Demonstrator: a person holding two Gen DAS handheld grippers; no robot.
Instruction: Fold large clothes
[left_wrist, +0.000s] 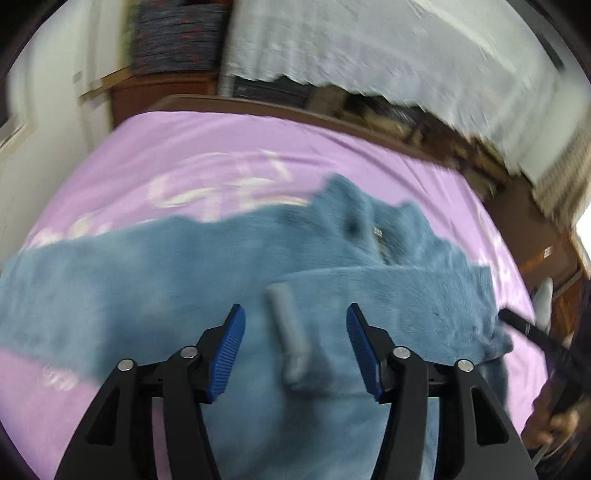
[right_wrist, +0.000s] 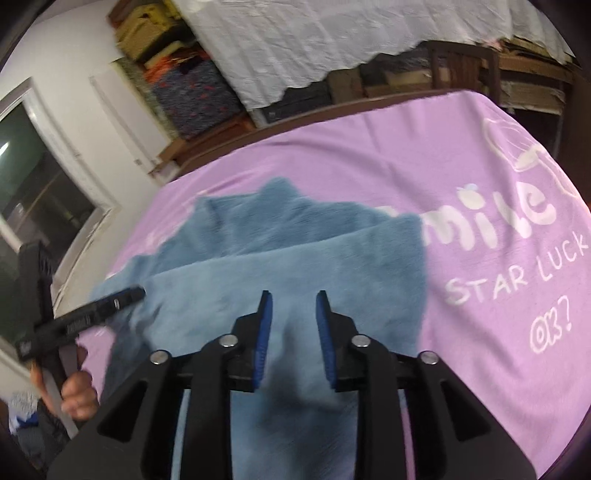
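A fluffy blue garment (left_wrist: 177, 273) lies spread on a lilac sheet (left_wrist: 207, 147) over a table. One sleeve with a grey cuff (left_wrist: 290, 336) is folded across its body. My left gripper (left_wrist: 295, 314) is open and empty, above the cuff. In the right wrist view the same garment (right_wrist: 280, 258) lies folded over itself on the lilac sheet (right_wrist: 369, 162). My right gripper (right_wrist: 293, 299) is open with a narrow gap, empty, over the garment's near part. The left gripper (right_wrist: 125, 295) shows at the garment's left edge.
The table's brown wooden edge (left_wrist: 332, 118) runs along the far side. Behind it are stacked boxes and a white cloth cover (right_wrist: 295, 48). A window (right_wrist: 40, 184) is at left. White lettering (right_wrist: 517, 277) marks the sheet at right.
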